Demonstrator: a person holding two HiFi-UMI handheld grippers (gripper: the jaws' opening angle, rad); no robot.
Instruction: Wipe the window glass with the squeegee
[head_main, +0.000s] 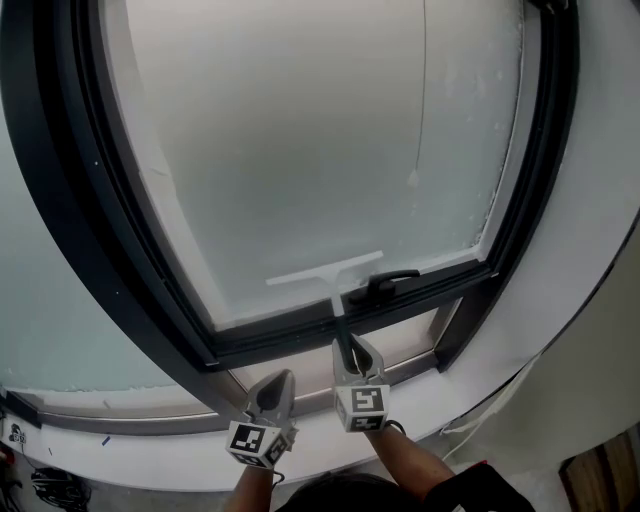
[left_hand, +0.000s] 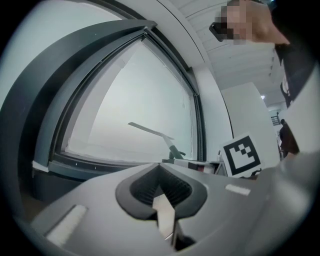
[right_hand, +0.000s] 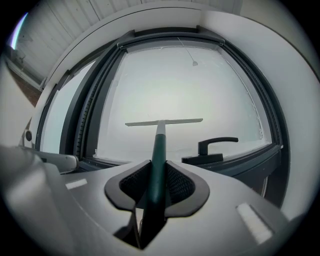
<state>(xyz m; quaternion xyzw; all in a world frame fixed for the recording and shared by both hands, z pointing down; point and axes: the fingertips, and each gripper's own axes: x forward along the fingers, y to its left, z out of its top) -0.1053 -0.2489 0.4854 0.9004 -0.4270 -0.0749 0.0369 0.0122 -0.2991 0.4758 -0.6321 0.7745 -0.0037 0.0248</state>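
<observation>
Pointing up at the window glass (head_main: 320, 140), the squeegee (head_main: 336, 296) is held by the right gripper (head_main: 350, 347). In the right gripper view, the fingers (right_hand: 182, 185) are seen closed tightly on the dark green handle of the squeegee, which runs straight out between them. The pale blade is set crosswise at the far end of the handle and is seen roughly level against the lower part of the pane, a little above the bottom rail of the dark window frame (head_main: 100, 230). Whether the blade is pressed onto the glass cannot be told. A black window handle (head_main: 386, 283) is mounted on that bottom rail, just to the right of the squeegee's shaft and below the blade's right end.

The left gripper (head_main: 284, 378) is held lower, beside the right one and apart from it, in front of the white sill (head_main: 480, 400). In the left gripper view, its fingers (left_hand: 142, 187) are drawn together with nothing held between them, and the squeegee is seen beyond them, against the pane. A marker cube (head_main: 361, 407) is carried on each gripper, near the person's wrists. The glass is frosted and pale, and a thin cord (head_main: 422, 90) is seen hanging down in front of its right part.
</observation>
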